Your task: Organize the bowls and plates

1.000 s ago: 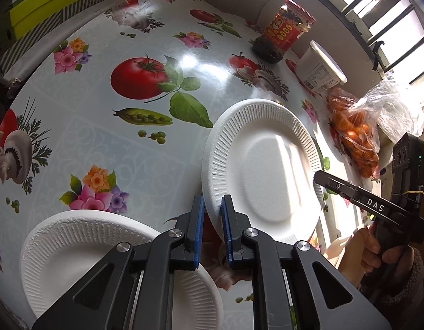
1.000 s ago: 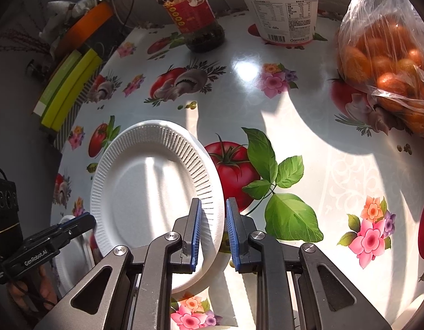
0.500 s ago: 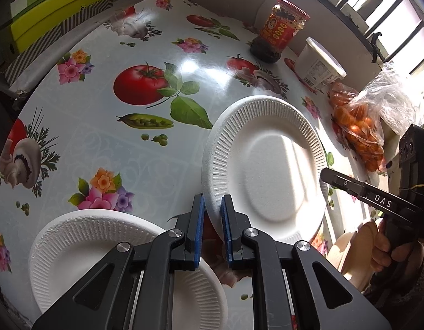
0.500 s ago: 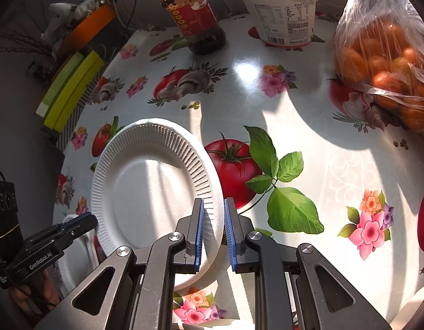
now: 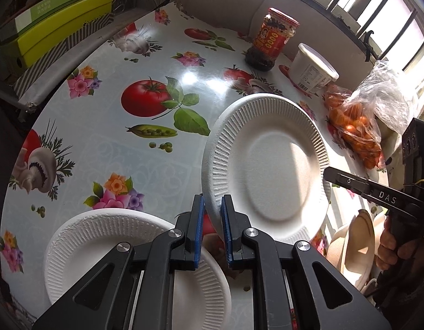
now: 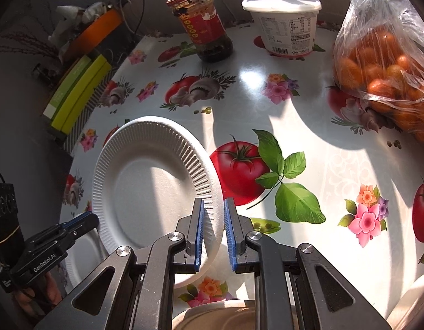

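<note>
A white paper plate (image 5: 269, 165) is held tilted above the table by both grippers. My left gripper (image 5: 212, 220) is shut on its near rim. My right gripper (image 6: 213, 228) is shut on the opposite rim of the same plate (image 6: 146, 192). A second white paper plate (image 5: 102, 250) lies flat on the table under my left gripper; its edge shows in the right wrist view (image 6: 80, 264). Beige bowls (image 5: 357, 247) sit at the table's right edge, and one bowl (image 6: 220, 316) lies under my right gripper.
A red-labelled jar (image 5: 269, 38), a white tub (image 5: 310, 71) and a bag of oranges (image 5: 357, 132) stand along the far side of the tablecloth-covered table (image 5: 115, 151). Green and yellow boxes (image 5: 55, 27) lie beyond the table's left edge.
Both grippers have lifted the held plate a little and drawn back; the plate stays gripped on both rims. The flat plate has not moved.
</note>
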`<state>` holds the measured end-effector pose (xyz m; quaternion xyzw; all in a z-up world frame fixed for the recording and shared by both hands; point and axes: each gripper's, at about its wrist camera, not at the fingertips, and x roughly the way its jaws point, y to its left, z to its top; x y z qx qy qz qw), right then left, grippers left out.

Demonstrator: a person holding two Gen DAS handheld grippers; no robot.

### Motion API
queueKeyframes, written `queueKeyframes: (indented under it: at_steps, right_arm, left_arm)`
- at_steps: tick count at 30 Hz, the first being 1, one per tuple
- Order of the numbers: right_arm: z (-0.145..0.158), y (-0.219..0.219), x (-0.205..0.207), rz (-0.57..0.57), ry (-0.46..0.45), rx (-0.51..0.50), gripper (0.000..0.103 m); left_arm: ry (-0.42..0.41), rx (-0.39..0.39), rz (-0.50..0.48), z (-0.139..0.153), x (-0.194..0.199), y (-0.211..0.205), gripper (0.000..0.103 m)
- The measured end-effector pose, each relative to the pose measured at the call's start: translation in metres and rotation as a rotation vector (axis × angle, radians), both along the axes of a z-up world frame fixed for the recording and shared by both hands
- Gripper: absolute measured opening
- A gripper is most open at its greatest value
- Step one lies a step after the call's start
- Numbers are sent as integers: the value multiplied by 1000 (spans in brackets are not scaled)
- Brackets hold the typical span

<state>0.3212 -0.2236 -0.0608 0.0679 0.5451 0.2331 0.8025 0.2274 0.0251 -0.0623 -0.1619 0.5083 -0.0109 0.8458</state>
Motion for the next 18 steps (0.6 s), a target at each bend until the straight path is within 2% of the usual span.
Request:
queueKeyframes:
  at_steps: [18]
  right_arm:
    - [21, 12, -33, 15, -41, 27, 15]
  left_arm:
    - [-36, 25, 1, 16, -34, 10, 14]
